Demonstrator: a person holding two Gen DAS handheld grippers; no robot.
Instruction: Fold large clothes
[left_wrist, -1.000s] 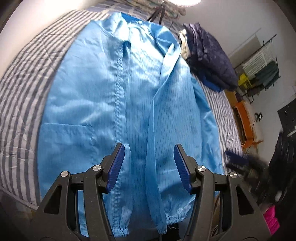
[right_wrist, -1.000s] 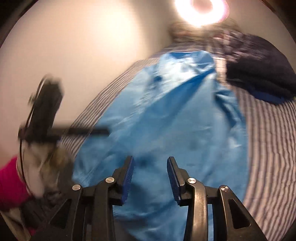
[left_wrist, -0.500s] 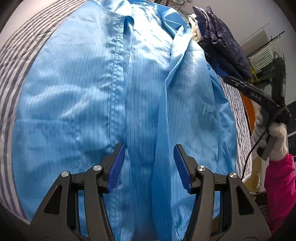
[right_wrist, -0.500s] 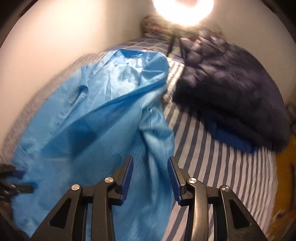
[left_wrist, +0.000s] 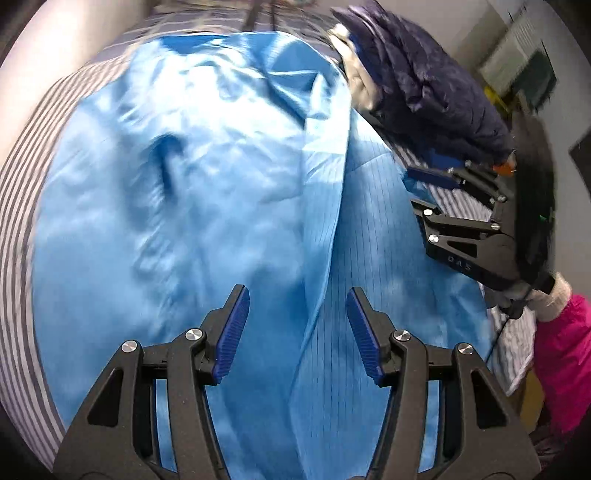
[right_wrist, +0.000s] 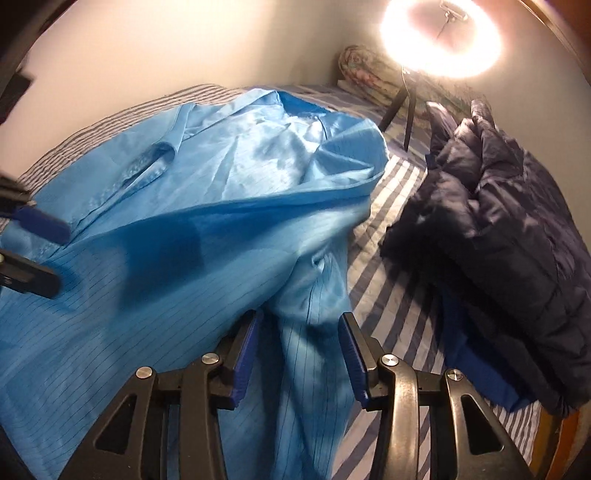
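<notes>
The blue coat (left_wrist: 192, 206) is lying on the striped bed (right_wrist: 391, 258). The left gripper (left_wrist: 297, 334) is hovering over it, fingers spread. The right gripper (right_wrist: 299, 356) fingers are opening above its folded sleeve (right_wrist: 306, 295), pinching nothing.

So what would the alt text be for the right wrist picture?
A light blue coat lies spread on a striped bed, with the right gripper hovering open over its folded sleeve. A dark puffer jacket sits to the right, under a bright ring light.
</notes>
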